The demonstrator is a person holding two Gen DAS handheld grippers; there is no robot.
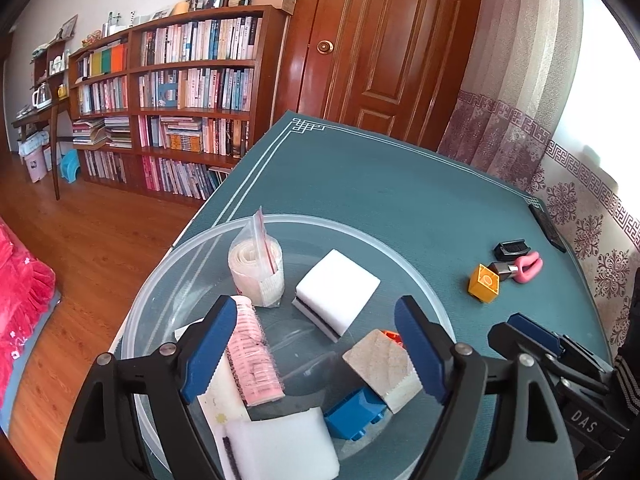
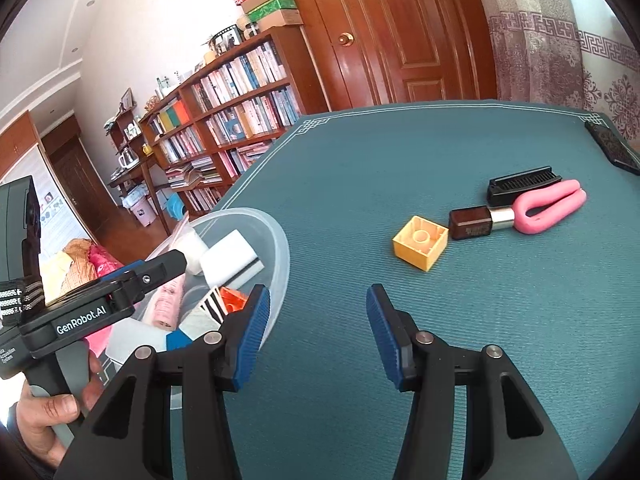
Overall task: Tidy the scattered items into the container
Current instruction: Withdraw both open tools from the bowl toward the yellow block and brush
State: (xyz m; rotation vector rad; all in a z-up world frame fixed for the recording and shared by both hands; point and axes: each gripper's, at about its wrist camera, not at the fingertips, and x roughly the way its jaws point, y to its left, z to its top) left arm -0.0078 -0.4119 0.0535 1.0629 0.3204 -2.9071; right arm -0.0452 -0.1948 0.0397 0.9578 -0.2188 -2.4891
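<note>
Ahead of the gaping, empty right tool (image 2: 316,334), beyond its fingertips, lies the yellow block (image 2: 420,242).

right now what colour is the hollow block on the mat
Yellow block, clearest in the right wrist view.

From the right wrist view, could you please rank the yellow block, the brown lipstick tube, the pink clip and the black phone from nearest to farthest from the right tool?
1. Yellow block, ahead, slightly right of the right tool.
2. Brown lipstick tube, just beyond it.
3. Pink clip, farther right.
4. Black phone, far right edge.
</note>
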